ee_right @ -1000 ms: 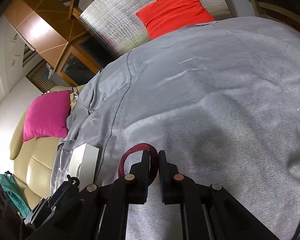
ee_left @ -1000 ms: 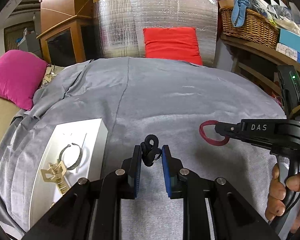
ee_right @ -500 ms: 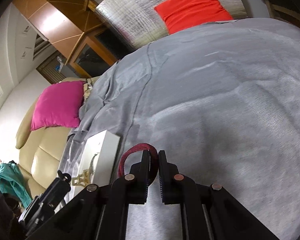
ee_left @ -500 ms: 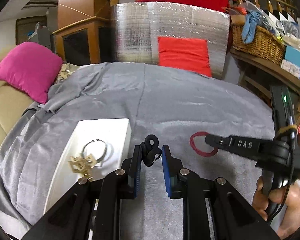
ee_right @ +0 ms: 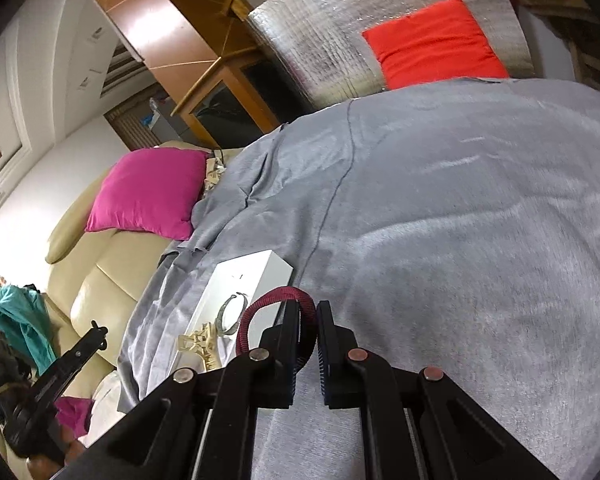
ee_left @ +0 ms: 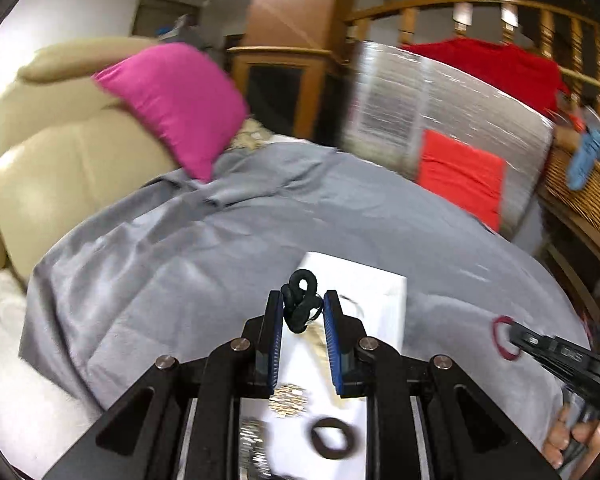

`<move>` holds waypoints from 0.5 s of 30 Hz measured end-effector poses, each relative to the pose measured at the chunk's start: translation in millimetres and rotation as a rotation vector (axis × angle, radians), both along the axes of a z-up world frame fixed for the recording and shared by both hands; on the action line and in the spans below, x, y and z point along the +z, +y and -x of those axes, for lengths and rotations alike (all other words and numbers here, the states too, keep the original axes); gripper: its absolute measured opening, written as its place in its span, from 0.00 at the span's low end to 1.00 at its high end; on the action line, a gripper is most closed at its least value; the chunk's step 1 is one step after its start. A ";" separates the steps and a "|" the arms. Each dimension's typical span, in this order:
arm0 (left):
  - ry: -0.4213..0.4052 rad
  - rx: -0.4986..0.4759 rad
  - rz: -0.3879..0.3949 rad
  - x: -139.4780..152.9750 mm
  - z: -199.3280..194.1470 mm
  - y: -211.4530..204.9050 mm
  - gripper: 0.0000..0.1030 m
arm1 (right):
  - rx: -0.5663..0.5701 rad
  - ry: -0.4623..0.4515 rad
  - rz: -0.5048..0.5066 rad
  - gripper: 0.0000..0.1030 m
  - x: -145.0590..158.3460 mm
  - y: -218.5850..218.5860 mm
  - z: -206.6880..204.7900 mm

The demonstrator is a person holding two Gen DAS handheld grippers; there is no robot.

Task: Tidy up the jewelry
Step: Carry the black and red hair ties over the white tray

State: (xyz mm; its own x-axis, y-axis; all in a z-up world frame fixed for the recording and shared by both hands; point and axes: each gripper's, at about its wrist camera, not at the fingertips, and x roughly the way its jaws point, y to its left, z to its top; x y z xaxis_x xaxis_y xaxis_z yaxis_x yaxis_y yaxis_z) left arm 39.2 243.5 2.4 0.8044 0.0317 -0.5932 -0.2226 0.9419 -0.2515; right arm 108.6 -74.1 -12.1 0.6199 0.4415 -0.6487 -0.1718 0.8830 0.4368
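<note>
Carrying Two Hair Ties Toward the White Box

Gripping a knotted black hair tie (ee_left: 299, 297) between its blue pads, the left gripper (ee_left: 300, 322) hangs above the white box (ee_right: 256, 276), which lies on the grey cloth (ee_right: 460, 208). On the box lie a gold claw clip (ee_right: 199, 343), a thin bangle (ee_right: 231, 314) and a black ring-shaped tie (ee_left: 331, 438). Right of the box, the right gripper (ee_right: 309, 330) holds a dark red hair tie (ee_right: 278, 300), jaws nearly together on it.

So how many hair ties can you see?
3: a black hair tie pinched in the left hand-held gripper, a dark red one in the right hand-held gripper, another black one on the white box. Blur may hide more.
</note>
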 end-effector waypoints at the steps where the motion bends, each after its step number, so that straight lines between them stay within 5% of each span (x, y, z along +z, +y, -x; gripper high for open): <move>1: 0.010 0.014 0.007 -4.0 -2.5 8.2 0.20 | 0.007 0.001 0.005 0.09 0.1 3.6 -1.3; 15: 0.171 -0.127 0.101 -47.8 -23.3 14.3 0.20 | 0.174 0.039 0.115 0.10 -6.6 111.9 -57.2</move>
State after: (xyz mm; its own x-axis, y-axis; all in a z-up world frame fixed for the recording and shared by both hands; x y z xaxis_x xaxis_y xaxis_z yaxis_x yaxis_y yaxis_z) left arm 62.4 257.8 -45.4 0.6857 -0.1301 -0.7162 -0.1511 0.9371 -0.3148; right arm 165.8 37.8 -18.7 0.5144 0.4615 -0.7228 -0.3106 0.8859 0.3445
